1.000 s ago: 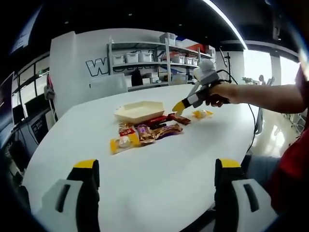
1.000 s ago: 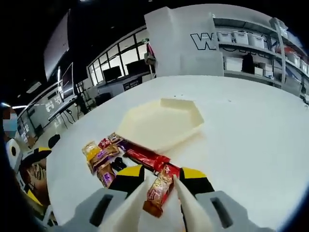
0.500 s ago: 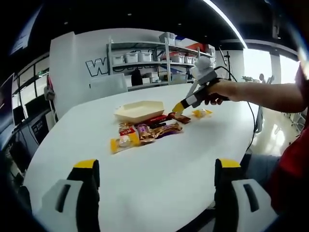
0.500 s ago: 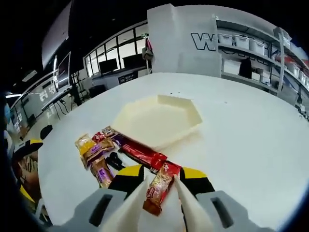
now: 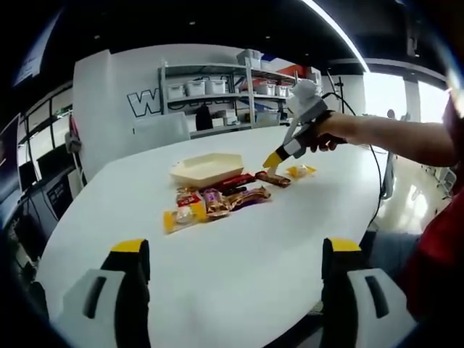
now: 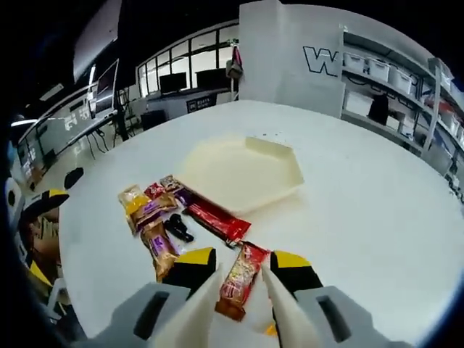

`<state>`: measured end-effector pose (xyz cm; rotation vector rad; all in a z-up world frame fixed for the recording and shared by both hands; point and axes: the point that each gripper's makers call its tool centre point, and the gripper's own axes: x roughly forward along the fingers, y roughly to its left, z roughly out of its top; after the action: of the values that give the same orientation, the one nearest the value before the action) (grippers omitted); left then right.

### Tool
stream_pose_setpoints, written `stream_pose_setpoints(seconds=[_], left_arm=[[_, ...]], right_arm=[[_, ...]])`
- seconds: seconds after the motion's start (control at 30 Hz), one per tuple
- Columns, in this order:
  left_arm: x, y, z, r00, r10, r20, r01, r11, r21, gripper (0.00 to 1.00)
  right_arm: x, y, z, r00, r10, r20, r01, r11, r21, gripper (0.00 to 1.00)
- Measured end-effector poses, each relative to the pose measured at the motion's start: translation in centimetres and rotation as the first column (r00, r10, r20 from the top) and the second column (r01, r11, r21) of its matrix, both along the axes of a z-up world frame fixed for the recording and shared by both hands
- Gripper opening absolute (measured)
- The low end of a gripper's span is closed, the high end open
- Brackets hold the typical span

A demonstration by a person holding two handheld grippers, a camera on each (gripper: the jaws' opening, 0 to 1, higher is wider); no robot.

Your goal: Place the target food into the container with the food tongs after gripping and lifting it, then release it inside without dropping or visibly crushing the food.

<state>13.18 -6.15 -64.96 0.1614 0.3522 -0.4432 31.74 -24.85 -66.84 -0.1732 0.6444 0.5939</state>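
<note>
A red snack bar (image 6: 238,279) is clamped between tongs held in the right gripper (image 6: 235,270), lifted for transfer to the cream container (image 6: 243,172) mid-table; the left gripper (image 5: 232,254) is held spread, idle, at the near edge.

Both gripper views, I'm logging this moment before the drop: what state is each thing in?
Right gripper: shut on the red snack bar, raised above the table.
Red snack bar: gripped, uncrushed.
Cream container: open, empty.
Snack pile: flat on the white table.
Left gripper: open, holding nothing.
</note>
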Motion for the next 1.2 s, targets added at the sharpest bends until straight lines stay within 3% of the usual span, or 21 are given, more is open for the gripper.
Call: stream_pose_setpoints(seconds=[0.13,0.3,0.57,1.07,1.2], left_arm=[[0.0,0.0,0.2,1.000,-0.001,0.004,0.001,1.000,0.001,0.96],[-0.1,0.2,0.3,1.000,0.004,0.007,-0.004,1.000,0.005,0.96],[-0.1,1.0,0.1,1.000,0.018,0.005,-0.018,1.000,0.000,0.96],[-0.2,0.8,-0.3,1.000,0.016,-0.001,-0.016,1.000,-0.003,0.96],[-0.3,0.9,-0.3,1.000,0.021,0.000,-0.021,1.000,-0.006,0.96]], right_arm=[[0.3,0.1,-0.1,0.996,-0.086,-0.025,0.087,0.995,0.050,0.25],[0.6,-0.1,-1.1,0.988,-0.148,-0.047,0.150,0.988,0.044,0.25],[0.1,0.1,-2.4,0.988,-0.144,-0.059,0.145,0.989,0.024,0.25],[0.2,0.1,-2.2,0.996,-0.089,-0.022,0.089,0.996,-0.007,0.20],[0.0,0.0,-1.5,0.996,-0.086,-0.027,0.087,0.996,0.024,0.20]])
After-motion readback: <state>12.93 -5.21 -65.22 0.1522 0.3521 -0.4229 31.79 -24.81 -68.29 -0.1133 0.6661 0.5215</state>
